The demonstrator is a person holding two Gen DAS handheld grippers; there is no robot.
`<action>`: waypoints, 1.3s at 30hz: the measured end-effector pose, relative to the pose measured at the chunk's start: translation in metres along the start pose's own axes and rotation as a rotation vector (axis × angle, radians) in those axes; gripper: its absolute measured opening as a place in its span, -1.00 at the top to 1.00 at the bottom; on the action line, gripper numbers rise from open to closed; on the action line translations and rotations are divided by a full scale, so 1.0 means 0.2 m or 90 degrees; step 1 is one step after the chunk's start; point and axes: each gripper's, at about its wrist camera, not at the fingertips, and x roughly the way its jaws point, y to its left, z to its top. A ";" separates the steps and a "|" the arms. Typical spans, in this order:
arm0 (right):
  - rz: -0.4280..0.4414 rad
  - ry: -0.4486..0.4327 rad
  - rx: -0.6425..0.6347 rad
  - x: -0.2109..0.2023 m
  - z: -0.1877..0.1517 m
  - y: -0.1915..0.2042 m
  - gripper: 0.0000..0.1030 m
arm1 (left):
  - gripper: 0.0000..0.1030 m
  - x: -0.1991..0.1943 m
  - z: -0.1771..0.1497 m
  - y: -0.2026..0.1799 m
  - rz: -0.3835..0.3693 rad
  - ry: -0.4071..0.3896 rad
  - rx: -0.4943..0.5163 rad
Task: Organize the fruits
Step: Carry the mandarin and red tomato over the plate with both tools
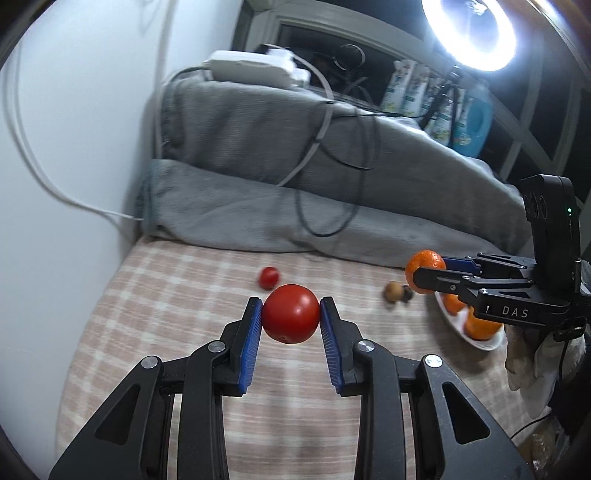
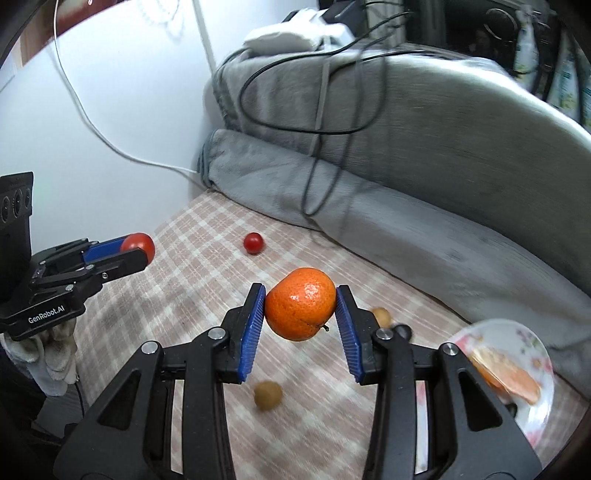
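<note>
My left gripper (image 1: 291, 314) is shut on a red tomato (image 1: 291, 313), held above the checked bedsheet (image 1: 166, 314). The right gripper (image 2: 300, 308) is shut on an orange mandarin (image 2: 300, 308), also lifted off the sheet. In the left wrist view the right gripper (image 1: 421, 275) shows at the right with the mandarin (image 1: 424, 263), over a white plate (image 1: 484, 343) of oranges. In the right wrist view the left gripper (image 2: 142, 251) appears at the left with the tomato (image 2: 139, 243). A small cherry tomato (image 2: 253, 243) lies on the sheet. The flowered plate (image 2: 524, 343) holds orange pieces.
Small brown round fruits (image 2: 268, 395) lie on the sheet, another (image 2: 381, 316) next to a dark one by the plate. A grey blanket (image 2: 424, 177) with black cables is piled behind. A white wall (image 1: 74, 147) bounds the left, and a ring light (image 1: 469, 33) shines at upper right.
</note>
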 end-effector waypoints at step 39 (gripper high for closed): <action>-0.118 -0.029 0.209 -0.45 -0.50 -0.89 0.21 | 0.41 0.46 -0.06 -0.95 -0.141 0.090 0.173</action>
